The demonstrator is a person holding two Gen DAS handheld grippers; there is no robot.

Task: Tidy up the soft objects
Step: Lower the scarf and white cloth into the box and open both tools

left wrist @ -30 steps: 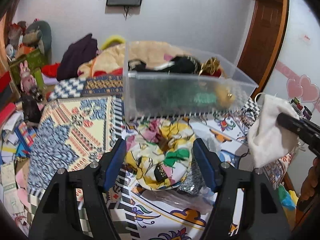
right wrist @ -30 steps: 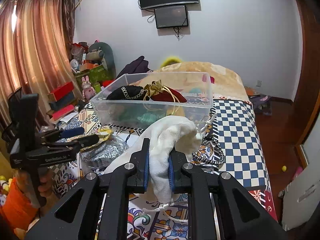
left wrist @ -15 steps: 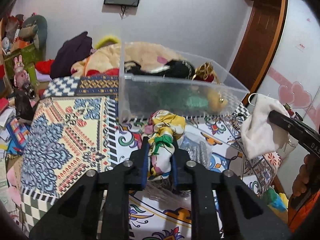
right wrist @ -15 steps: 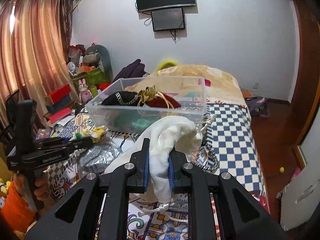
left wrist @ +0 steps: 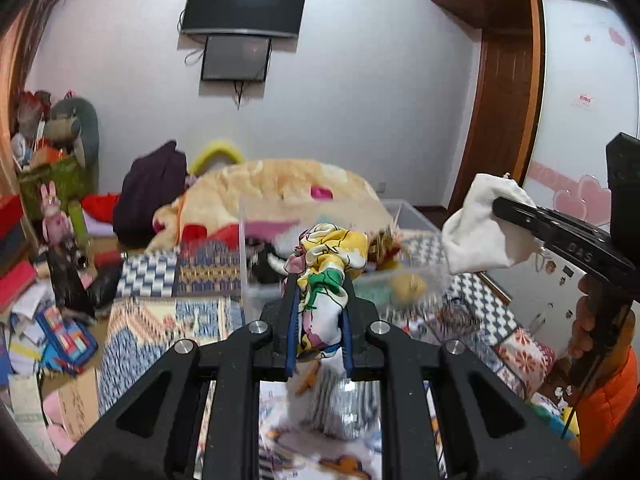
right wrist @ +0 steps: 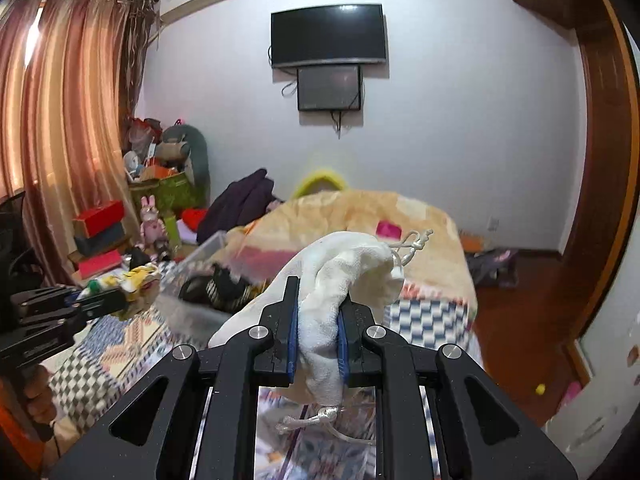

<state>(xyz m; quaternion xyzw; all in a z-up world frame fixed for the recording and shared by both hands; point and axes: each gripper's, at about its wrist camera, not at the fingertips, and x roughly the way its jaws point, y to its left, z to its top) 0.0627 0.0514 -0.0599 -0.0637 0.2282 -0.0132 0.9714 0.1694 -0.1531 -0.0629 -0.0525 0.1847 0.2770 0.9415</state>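
Note:
My left gripper (left wrist: 320, 300) is shut on a colourful floral cloth (left wrist: 326, 264), yellow, green and pink, and holds it up in the air in front of the clear plastic bin (left wrist: 256, 276). My right gripper (right wrist: 318, 312) is shut on a white drawstring pouch (right wrist: 348, 268) and holds it raised. The pouch also shows at the right of the left wrist view (left wrist: 480, 232). The floral cloth shows at the left of the right wrist view (right wrist: 136, 280). The bin (right wrist: 200, 304) holds dark and gold soft items and looks blurred.
A patterned bedspread (left wrist: 160, 320) covers the bed. A silvery plastic bag (left wrist: 344, 412) lies below my left gripper. A beige blanket (right wrist: 360, 216) and dark clothes (left wrist: 152, 188) lie behind the bin. Boxes and toys (right wrist: 104, 232) crowd the left side. A wooden door (left wrist: 504, 120) stands right.
My left gripper closed on the floral cloth and lifted it off the bed. Both grippers have risen, so the bin now sits lower and partly behind the held items.

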